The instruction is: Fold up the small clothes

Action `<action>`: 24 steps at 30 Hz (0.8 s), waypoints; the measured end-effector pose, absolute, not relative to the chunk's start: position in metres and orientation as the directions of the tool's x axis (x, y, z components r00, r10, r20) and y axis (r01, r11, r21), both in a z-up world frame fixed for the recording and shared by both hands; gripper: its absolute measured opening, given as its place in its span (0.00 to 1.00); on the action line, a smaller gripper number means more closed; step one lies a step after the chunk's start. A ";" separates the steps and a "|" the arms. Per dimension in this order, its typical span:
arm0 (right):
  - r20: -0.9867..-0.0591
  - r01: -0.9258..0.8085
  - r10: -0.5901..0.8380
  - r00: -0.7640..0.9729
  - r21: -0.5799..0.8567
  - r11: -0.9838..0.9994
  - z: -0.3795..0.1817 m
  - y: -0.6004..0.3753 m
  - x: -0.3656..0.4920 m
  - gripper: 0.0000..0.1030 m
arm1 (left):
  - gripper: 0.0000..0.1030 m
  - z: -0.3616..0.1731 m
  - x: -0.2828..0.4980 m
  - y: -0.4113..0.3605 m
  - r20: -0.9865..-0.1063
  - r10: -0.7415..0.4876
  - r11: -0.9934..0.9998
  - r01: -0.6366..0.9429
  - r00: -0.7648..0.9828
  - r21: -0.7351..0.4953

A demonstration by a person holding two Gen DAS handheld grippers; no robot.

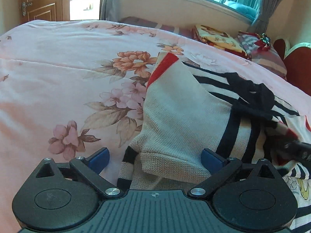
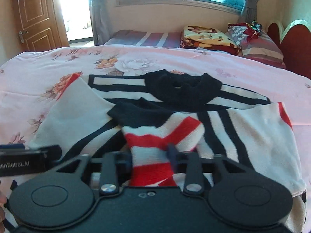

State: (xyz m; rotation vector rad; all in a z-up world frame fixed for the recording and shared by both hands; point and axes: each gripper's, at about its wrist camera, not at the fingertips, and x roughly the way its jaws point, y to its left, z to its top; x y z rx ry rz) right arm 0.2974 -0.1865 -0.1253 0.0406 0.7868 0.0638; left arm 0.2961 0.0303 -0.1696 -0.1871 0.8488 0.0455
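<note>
Meanwhile, right tool (image 2: 151, 158) pinches the sweater's red-striped fold (image 2: 163, 136); left tool (image 1: 155, 160) gapes.

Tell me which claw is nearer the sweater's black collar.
Right. The right claw sits at the sweater's middle, gripping the red-striped fabric just below the black collar. The left claw is out at the white sleeve.
</note>
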 end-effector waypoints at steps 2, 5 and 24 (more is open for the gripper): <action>-0.656 -0.002 0.102 0.748 0.152 0.988 -0.111 -0.212 0.286 0.08 | 0.98 -0.167 0.293 0.028 -0.744 -0.060 0.980 -0.102 0.665 -0.170; -0.607 0.066 0.050 0.793 0.166 0.984 -0.094 -0.248 0.269 0.08 | 0.98 -0.164 0.291 0.022 -0.736 -0.087 0.976 -0.089 0.671 -0.197; -0.593 0.082 0.048 0.803 0.190 0.978 -0.105 -0.314 0.269 0.07 | 0.97 -0.153 0.350 0.038 -0.727 -0.050 0.968 -0.144 0.685 -0.203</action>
